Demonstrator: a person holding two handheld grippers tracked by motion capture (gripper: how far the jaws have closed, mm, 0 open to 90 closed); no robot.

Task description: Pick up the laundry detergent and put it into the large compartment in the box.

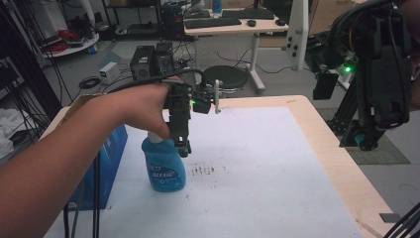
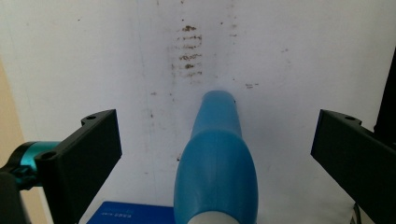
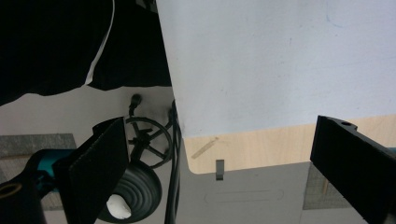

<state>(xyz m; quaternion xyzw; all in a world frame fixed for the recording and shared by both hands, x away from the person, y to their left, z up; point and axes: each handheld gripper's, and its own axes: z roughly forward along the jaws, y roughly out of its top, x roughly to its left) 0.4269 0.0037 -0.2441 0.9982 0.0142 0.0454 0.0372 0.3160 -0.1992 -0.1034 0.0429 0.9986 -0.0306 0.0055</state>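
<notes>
A blue translucent plastic spray bottle (image 1: pixel 164 166) with a printed label stands upright on the white sheet (image 1: pixel 257 163) that covers the pale wooden worktop (image 1: pixel 341 163), toward the sheet's left edge and about midway between the near and far edges. Just beside it, at the worktop's left edge, stands a blue rectangular box (image 1: pixel 110 158), close to the bottle's left flank. To the bottle's right, on the sheet, lies a patch of small brown smudges in short rows (image 1: pixel 202 170), nothing standing between them. The left gripper (image 1: pixel 184 148) hangs over the bottle's top from above; in the left gripper view its black fingers (image 2: pixel 88 144) stand wide apart on either side of the smooth, rounded blue spray head (image 2: pixel 215 158), touching neither side and holding nothing, with the nozzle pointing at the smudges (image 2: pixel 189 51). The right gripper (image 1: pixel 369 141) is lifted off the worktop's right edge, well apart from the bottle; its fingers (image 3: pixel 100 161) are spread wide and empty, above the worktop's rounded wooden corner (image 3: pixel 243 149) and the grey floor below.
</notes>
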